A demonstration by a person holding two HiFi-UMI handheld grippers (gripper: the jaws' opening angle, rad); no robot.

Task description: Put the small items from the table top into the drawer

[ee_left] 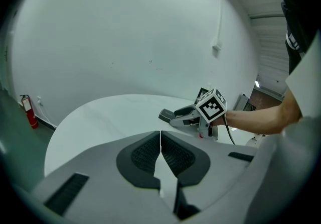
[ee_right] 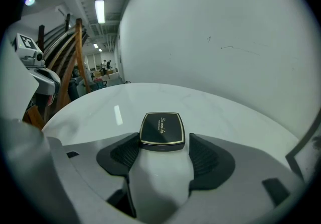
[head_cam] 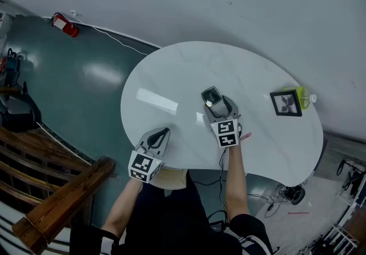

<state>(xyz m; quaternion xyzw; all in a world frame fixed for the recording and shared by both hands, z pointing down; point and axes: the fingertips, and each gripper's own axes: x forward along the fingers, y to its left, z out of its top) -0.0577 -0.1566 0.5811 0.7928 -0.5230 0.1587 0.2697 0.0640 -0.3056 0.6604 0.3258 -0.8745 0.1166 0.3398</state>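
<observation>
A small black compact with a gold rim lies flat on the white round table. My right gripper is low over it and open. In the right gripper view the compact lies between the fingertips of the right gripper, and the pads stand beside its near corners without pressing on it. My left gripper hovers at the table's front edge, shut and empty. In the left gripper view its pads meet, and the right gripper shows beyond them.
A small black picture frame and a yellow-green item stand at the table's right end. A pale box-like thing, perhaps the drawer, shows below the front edge. A wooden railing runs at the lower left; a fire extinguisher lies by the wall.
</observation>
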